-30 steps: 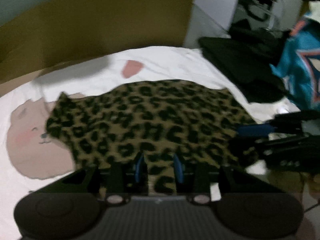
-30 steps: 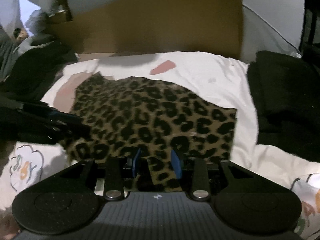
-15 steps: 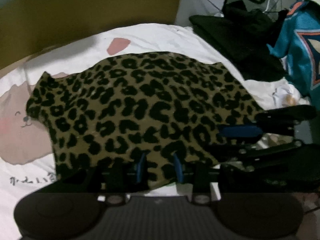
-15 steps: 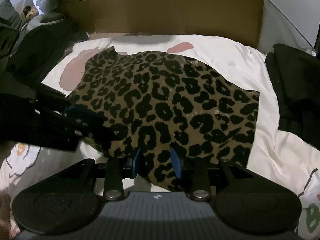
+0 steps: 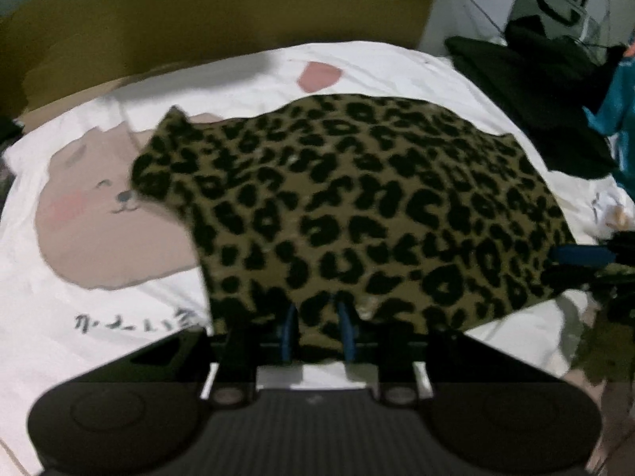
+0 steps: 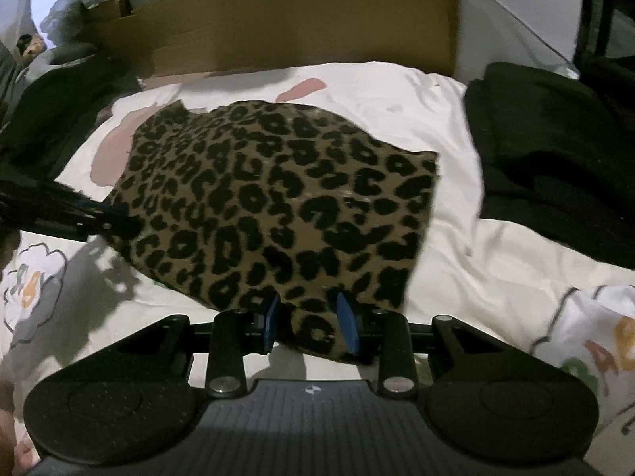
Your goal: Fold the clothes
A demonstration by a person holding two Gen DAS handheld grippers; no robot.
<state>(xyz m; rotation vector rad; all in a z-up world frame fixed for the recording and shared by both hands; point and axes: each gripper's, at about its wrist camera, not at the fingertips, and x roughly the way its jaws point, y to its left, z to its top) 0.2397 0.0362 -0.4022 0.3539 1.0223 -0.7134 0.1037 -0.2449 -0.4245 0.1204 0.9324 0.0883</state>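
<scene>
A leopard-print garment (image 5: 357, 198) lies spread over a white bed sheet (image 5: 99, 317) printed with a bear. Its near hem runs between the blue pads of my left gripper (image 5: 317, 327), which is shut on it. At the right edge of that view, my right gripper (image 5: 583, 256) grips the same hem. In the right wrist view the leopard-print garment (image 6: 278, 198) hangs a little above the sheet and casts a shadow. There my right gripper (image 6: 309, 323) is shut on the near right corner. My left gripper (image 6: 107, 218) holds the left corner.
A brown cardboard sheet (image 6: 317, 20) stands behind the bed. Black clothes (image 6: 555, 158) are piled to the right, beside a teal garment (image 5: 623, 119). More dark clothing (image 6: 59, 111) lies at the left. The white sheet (image 6: 476, 277) shows on both sides.
Both grippers have risen and drawn back with the near hem. The front of the garment has lifted off the sheet and is stretched between them.
</scene>
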